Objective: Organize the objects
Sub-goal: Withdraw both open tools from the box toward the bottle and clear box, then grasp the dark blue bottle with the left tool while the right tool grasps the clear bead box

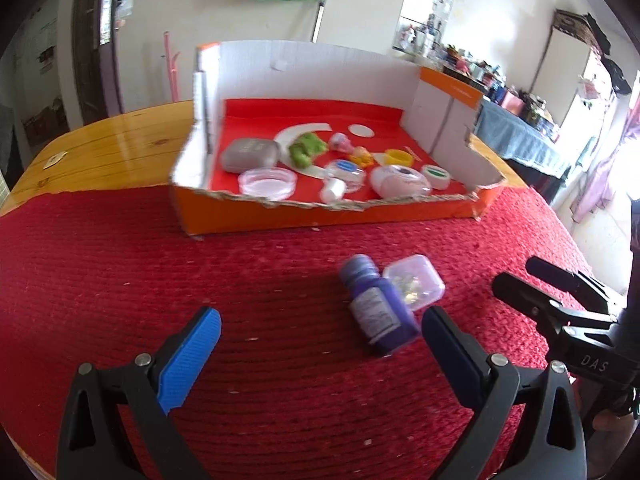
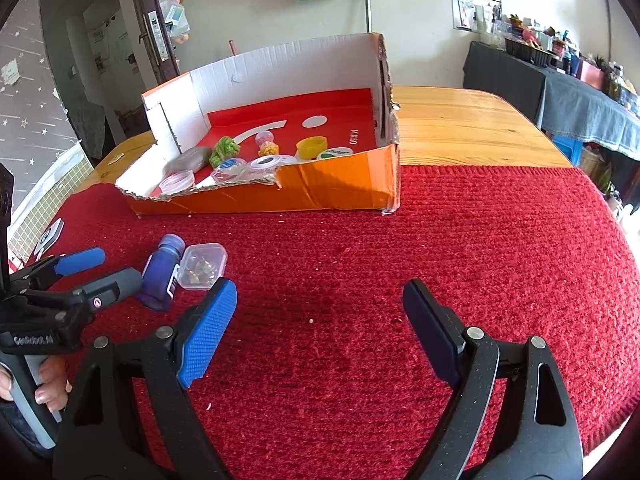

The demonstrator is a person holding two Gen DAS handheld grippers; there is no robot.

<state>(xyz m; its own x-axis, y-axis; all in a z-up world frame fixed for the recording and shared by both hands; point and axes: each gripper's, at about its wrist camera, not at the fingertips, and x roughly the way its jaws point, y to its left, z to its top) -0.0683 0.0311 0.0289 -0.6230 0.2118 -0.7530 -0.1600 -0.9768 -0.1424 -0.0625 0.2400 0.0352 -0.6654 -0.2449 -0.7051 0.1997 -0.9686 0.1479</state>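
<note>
Left gripper [image 1: 320, 338]: black two-finger clamp with blue ribbed pads, jaws spread wide, angled downward, nothing pressed between the pads. Landmark: the small purple plastic bottle [image 1: 376, 306], lying just inside its right-hand finger [image 1: 450, 344]; whether that finger touches the bottle cannot be told. Left-hand finger [image 1: 192, 356] stands well clear of the bottle.

Right gripper [image 2: 320, 328]: same black clamp with blue pads, jaws spread wide and empty, angled downward, to the right of the bottle and apart from it.

Left hand [image 2: 50, 384]: fingers wrapped round the grey handle of the left gripper, nearer the viewer than the bottle.
</note>
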